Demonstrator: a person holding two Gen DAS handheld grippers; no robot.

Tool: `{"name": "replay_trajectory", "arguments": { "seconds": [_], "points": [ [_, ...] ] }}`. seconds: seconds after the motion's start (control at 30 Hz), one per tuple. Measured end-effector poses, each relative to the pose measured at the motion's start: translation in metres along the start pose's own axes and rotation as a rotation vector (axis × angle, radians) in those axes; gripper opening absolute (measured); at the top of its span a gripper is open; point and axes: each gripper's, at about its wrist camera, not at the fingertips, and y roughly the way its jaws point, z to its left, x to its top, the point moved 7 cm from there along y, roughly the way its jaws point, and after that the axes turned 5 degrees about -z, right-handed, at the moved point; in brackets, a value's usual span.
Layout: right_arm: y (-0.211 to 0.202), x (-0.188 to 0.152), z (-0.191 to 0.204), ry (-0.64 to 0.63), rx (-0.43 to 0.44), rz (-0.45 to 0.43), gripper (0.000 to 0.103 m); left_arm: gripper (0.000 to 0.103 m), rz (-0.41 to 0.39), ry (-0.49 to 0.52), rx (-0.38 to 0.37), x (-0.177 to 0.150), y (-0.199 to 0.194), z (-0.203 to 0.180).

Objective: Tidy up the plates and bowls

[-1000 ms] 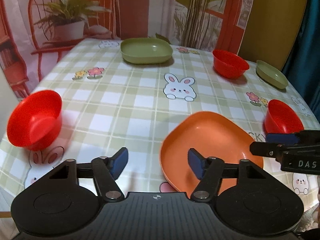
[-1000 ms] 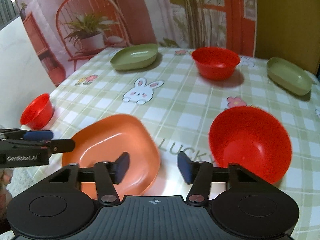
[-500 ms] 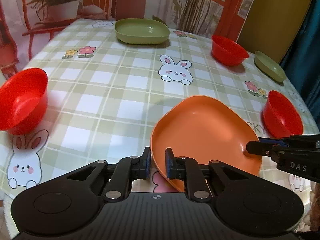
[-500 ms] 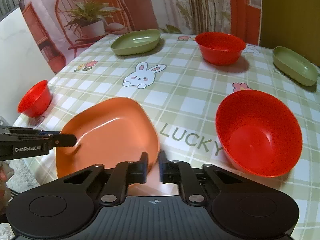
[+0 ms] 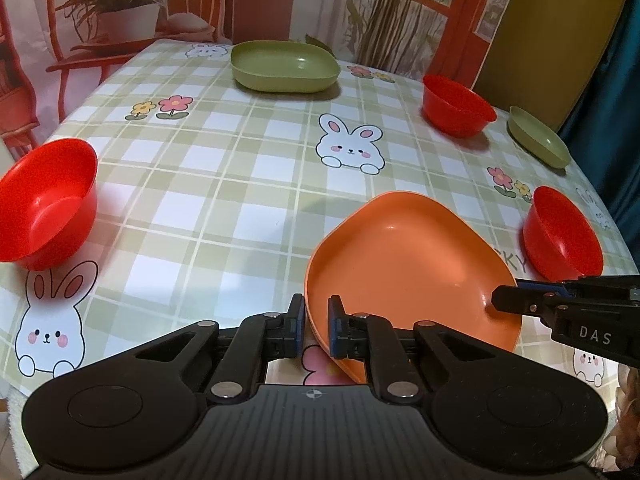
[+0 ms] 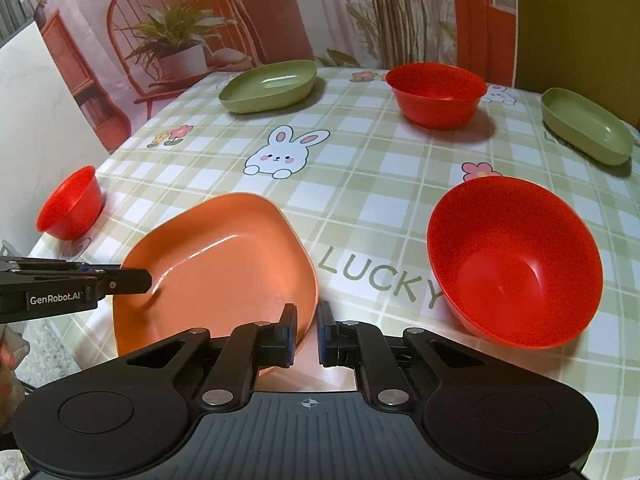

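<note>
An orange plate (image 5: 404, 264) is held tilted just above the table near its front edge; it also shows in the right wrist view (image 6: 216, 264). My left gripper (image 5: 317, 326) is shut on the plate's left rim. My right gripper (image 6: 307, 330) is shut on the plate's right rim. Each gripper's tip shows in the other's view. Red bowls sit at the left (image 5: 44, 200), far right (image 5: 456, 104) and near right (image 6: 512, 260). Green plates sit at the back (image 5: 284, 66) and the far right (image 6: 586, 130).
The table (image 5: 240, 168) has a green checked cloth with rabbits and flowers. Its front edge is just below the grippers. A printed backdrop with a chair and plants hangs behind the table.
Both grippers went from open to shut on opposite rims of the orange plate. The plate has tilted and lifted slightly off the cloth.
</note>
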Motion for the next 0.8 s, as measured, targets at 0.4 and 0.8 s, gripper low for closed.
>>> {"name": "replay_trajectory", "arguments": {
  "seconds": [0.4, 0.8],
  "points": [
    [-0.009, 0.040, 0.001, -0.016, 0.024, -0.082, 0.010, 0.013, -0.087, 0.030, 0.024, 0.051, -0.016, -0.005],
    [-0.020, 0.123, -0.012, 0.031, 0.042, -0.214, 0.010, 0.013, -0.187, 0.061, 0.016, 0.126, -0.015, -0.012]
  ]
}}
